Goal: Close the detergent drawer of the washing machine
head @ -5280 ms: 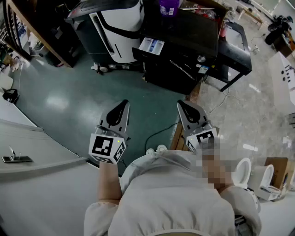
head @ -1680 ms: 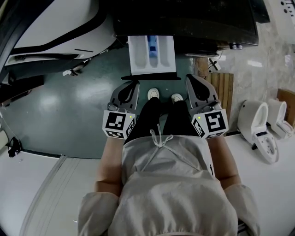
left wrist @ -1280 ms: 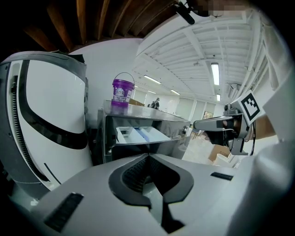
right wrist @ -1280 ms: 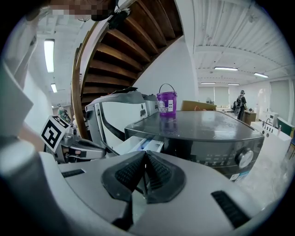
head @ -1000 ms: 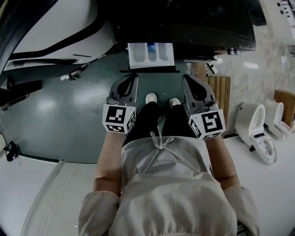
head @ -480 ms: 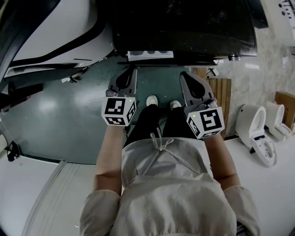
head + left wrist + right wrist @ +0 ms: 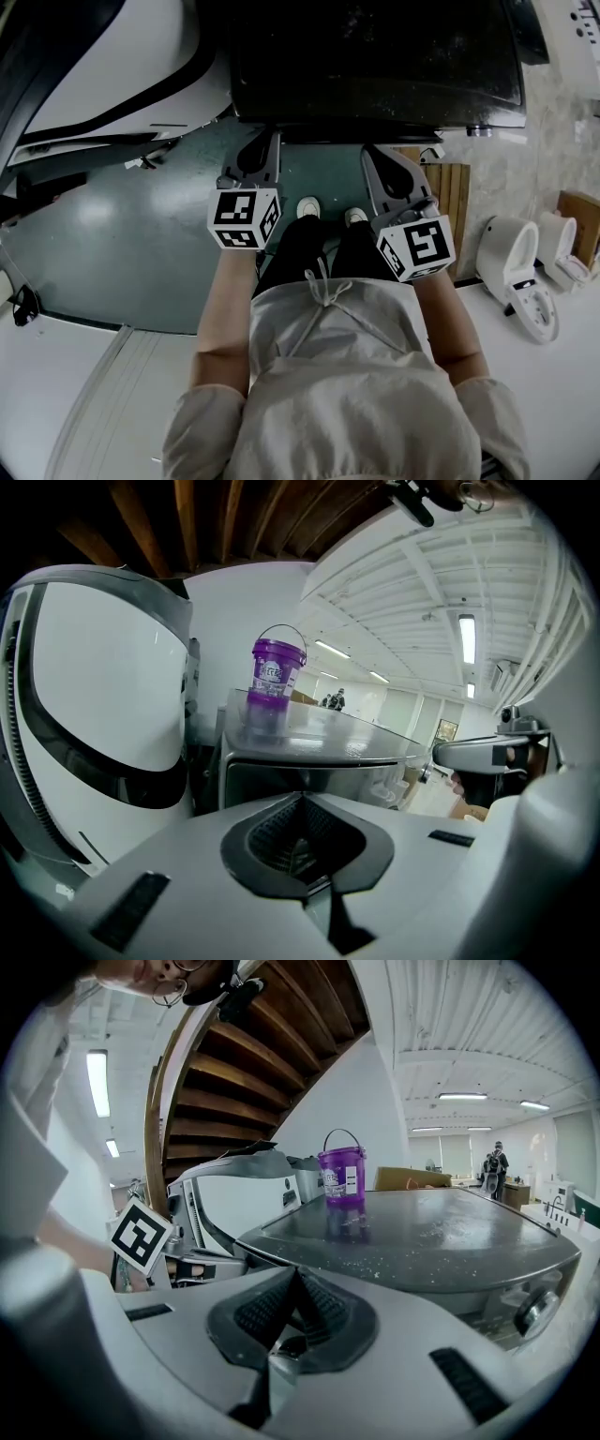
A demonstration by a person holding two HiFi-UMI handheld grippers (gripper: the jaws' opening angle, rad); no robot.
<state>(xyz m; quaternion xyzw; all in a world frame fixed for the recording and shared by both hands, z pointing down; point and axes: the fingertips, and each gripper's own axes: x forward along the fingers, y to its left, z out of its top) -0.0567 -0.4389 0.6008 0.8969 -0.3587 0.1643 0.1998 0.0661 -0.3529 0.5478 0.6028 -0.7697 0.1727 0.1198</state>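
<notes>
The black washing machine [image 7: 375, 56] fills the top of the head view, and no white detergent tray sticks out from its front edge. My left gripper [image 7: 266, 139] is shut, its tip right at the machine's front, under the overhanging top. In the left gripper view the shut left gripper [image 7: 300, 799] points at the dark front panel [image 7: 272, 778] close ahead. My right gripper [image 7: 371, 152] is shut too, empty, just short of the front. The shut right gripper [image 7: 298, 1274] looks over the machine's speckled top [image 7: 422, 1232]. A purple bucket [image 7: 343, 1176] stands on top.
A large white and black appliance [image 7: 103, 56] stands left of the washing machine. Two white toilets [image 7: 525, 272] sit at the right, with a wooden slat mat [image 7: 445, 178] beside the machine. The person's shoes [image 7: 309, 204] are on the green floor between the grippers.
The white detergent drawer stood pulled out, then slid step by step into the machine until it no longer shows. Both grippers moved forward to the machine's front.
</notes>
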